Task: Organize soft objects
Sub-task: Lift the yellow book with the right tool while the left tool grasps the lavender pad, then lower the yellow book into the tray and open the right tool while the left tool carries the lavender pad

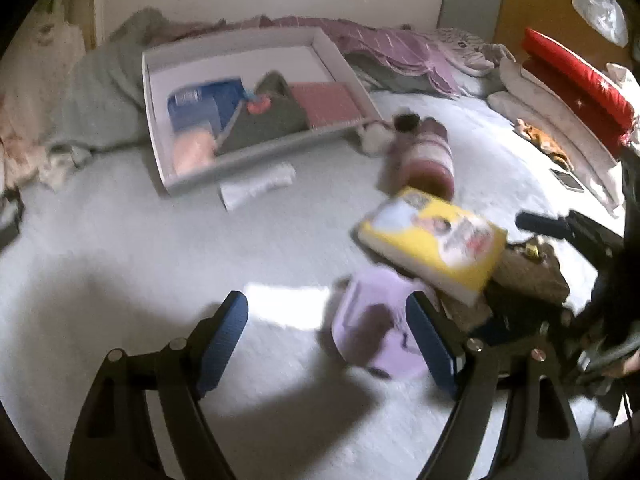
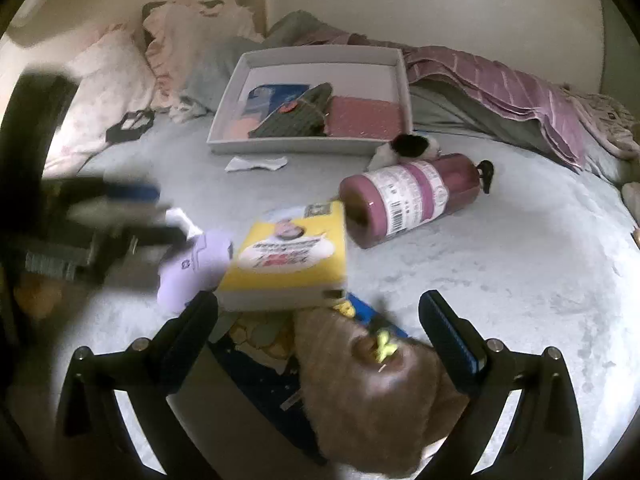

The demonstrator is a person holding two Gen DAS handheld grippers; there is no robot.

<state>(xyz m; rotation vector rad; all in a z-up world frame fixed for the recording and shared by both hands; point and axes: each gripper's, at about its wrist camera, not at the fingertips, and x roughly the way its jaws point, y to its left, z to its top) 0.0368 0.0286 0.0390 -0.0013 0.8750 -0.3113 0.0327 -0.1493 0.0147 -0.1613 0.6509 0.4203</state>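
Soft objects lie scattered on the bed (image 1: 168,264): a lilac sock (image 1: 376,328) sits between the spread fingers of the left gripper (image 1: 332,340), nearer the right-hand one, untouched as far as the blur lets me tell. A brown plush toy (image 2: 380,392) lies between the wide-open fingers of the right gripper (image 2: 320,328), unpinched. Just beyond is a yellow pack (image 2: 288,256); well beyond, a white tray (image 2: 308,148) holds folded cloths.
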